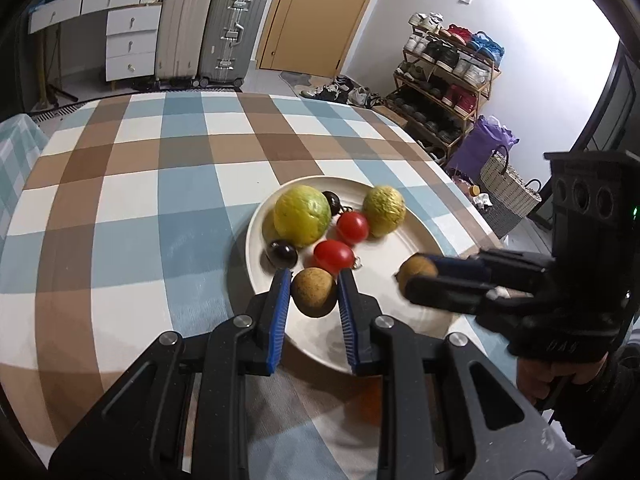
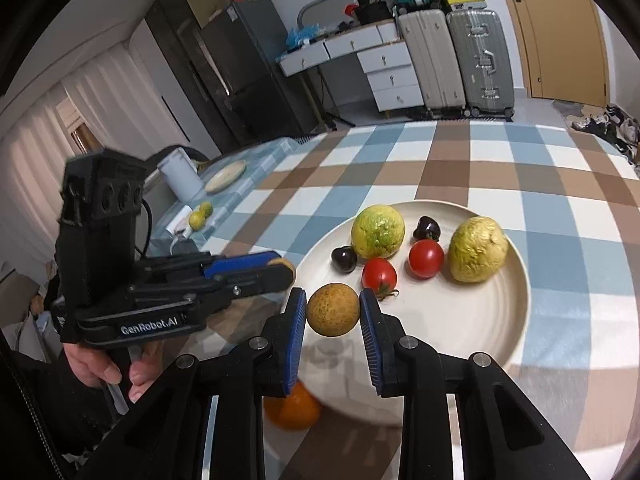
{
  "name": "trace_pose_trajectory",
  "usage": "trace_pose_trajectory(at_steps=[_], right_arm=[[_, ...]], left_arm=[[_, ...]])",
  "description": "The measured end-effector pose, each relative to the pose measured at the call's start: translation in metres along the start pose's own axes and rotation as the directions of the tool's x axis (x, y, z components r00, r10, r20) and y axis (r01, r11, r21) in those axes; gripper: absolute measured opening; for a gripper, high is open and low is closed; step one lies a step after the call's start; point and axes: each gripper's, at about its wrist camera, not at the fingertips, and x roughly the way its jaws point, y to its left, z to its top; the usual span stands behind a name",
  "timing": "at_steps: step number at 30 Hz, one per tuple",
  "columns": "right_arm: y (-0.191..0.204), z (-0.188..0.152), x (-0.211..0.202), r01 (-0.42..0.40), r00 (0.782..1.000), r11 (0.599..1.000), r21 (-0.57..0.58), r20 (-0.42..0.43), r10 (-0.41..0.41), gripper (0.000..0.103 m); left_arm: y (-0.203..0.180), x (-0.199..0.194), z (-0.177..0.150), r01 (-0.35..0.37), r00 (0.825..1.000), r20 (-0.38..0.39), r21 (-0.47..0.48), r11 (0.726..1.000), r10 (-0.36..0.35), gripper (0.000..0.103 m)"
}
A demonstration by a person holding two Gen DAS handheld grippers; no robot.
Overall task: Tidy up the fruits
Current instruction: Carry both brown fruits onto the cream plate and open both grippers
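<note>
Indoor light, even and fairly bright; heavy fisheye warp in both views.

White wall (image 1: 520, 40) far right is blown out. Plate (image 2: 516, 320) shows soft glare and faint reflections near its front rim. Shadows on the tabletop (image 1: 140, 200) are soft. Right hand-held gripper (image 1: 416, 284) is motion-blurred in the left wrist view. Black vignette at the corners; straight lines bend at the edges.

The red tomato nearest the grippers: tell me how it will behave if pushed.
The tomato looks round and glossy, so it would likely roll across the smooth plate and could slip between gripper pads. Its thin skin probably bruises under a hard squeeze. The small stem may stop it rolling far.
</note>
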Motion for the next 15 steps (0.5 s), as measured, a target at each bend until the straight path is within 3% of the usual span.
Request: trace_pose_trajectory(at_steps=[6,15], right_arm=[[0.001,0.003,0.031,-0.018,0.998,0.999,-0.028,-0.068,0.016,0.028],[-0.003,0.005,0.055,-0.023,0.993,0.999,-0.029,-0.113,0.019,0.028]], left_arm=[[0.01,0.021,0.007,0.039,0.999,-0.036,-0.028,0.999,-0.04,0.021],[0.012,0.038,0.011,0.032,0.998,-0.054,-0.019,0.999,-0.033,0.021]])
